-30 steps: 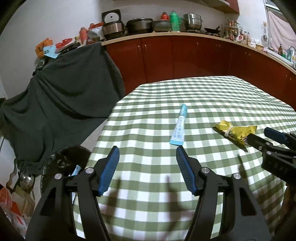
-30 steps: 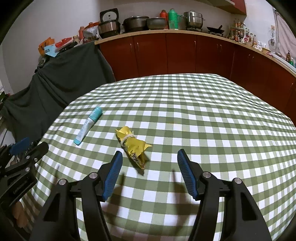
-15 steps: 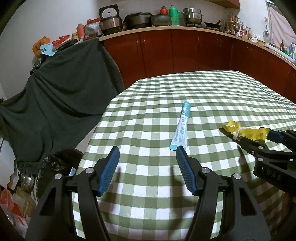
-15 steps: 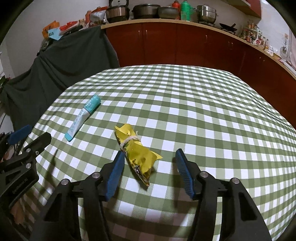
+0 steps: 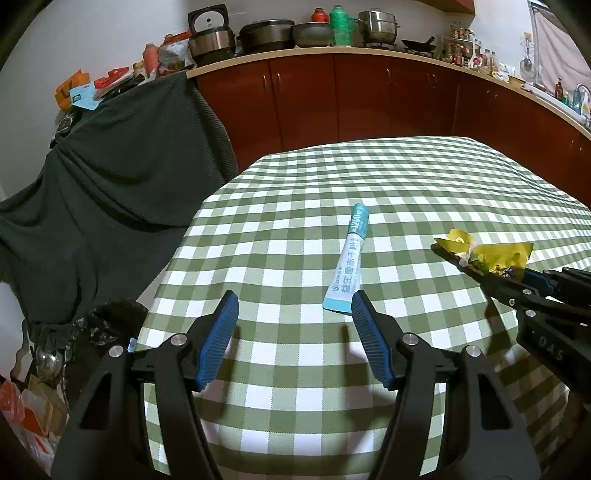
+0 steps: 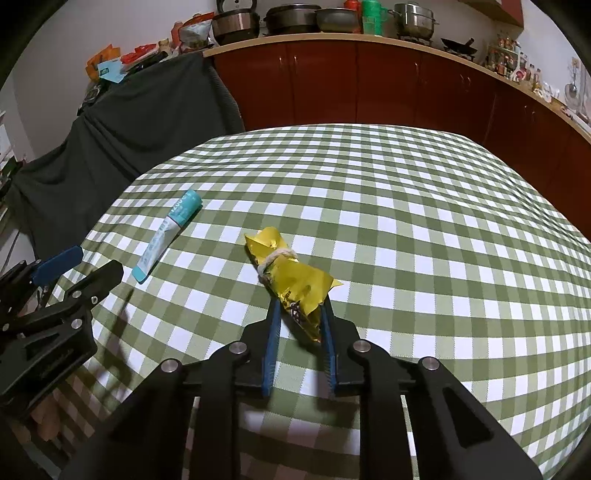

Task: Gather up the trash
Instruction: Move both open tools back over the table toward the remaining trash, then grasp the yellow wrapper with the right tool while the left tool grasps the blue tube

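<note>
A crumpled yellow snack wrapper (image 6: 291, 280) lies on the green checked tablecloth (image 6: 406, 206). My right gripper (image 6: 300, 308) has its blue pads on either side of the wrapper's near end. Its jaws are closing and the foil fills the gap between them. In the left wrist view the same wrapper (image 5: 491, 254) shows at the right, held in that gripper. A light blue sachet (image 5: 349, 262) lies in the middle of the cloth. My left gripper (image 5: 294, 301) hovers open just short of it. The sachet's near corner is beside the right fingertip, and nothing is between the pads.
A dark cloth (image 5: 122, 166) drapes over furniture left of the table. A black-lined bin (image 5: 107, 321) stands on the floor below the table's left edge. Red cabinets and a counter with pots (image 5: 295, 33) run along the back wall.
The right jaws have closed from wide apart onto the yellow wrapper. The left gripper has come a little closer to the blue sachet and stays open.
</note>
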`<state>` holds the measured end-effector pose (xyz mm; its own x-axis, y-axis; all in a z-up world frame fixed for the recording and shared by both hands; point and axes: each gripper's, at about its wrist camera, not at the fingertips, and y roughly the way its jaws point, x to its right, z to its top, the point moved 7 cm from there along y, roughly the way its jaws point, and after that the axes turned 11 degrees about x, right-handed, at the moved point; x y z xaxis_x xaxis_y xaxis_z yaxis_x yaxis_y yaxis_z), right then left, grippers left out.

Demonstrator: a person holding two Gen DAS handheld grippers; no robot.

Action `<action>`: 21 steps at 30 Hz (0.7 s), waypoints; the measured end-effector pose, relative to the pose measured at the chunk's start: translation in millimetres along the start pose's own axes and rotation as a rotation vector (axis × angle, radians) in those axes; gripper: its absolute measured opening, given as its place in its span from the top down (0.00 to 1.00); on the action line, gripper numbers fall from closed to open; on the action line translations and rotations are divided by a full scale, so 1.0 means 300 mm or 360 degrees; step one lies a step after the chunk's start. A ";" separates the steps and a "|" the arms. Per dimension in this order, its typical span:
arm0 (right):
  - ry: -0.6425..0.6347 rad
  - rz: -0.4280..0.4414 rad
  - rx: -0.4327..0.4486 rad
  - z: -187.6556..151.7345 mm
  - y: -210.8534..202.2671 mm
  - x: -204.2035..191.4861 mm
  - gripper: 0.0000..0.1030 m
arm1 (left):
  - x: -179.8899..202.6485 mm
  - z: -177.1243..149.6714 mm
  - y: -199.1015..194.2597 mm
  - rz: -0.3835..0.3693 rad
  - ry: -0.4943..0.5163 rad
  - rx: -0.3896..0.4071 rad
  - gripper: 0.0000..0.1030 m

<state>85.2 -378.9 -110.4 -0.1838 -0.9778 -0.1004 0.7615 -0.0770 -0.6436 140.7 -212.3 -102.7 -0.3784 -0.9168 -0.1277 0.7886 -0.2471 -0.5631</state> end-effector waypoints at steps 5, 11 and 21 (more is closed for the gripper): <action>0.0025 -0.0009 0.0016 0.010 -0.009 0.016 0.56 | 0.001 0.003 -0.007 0.0001 0.0001 0.0003 0.40; 0.0006 -0.0028 0.0055 0.046 -0.012 0.018 0.51 | -0.022 0.003 -0.014 0.0014 -0.0019 0.0008 0.40; -0.0067 0.0001 -0.0006 0.054 0.058 -0.031 0.59 | -0.040 0.002 -0.011 0.0015 -0.0028 -0.0002 0.40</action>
<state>110.2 -374.2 -108.2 -0.1570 -0.9852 -0.0691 0.7593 -0.0756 -0.6464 142.9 -200.6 -99.0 -0.3623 -0.9245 -0.1189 0.7917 -0.2379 -0.5627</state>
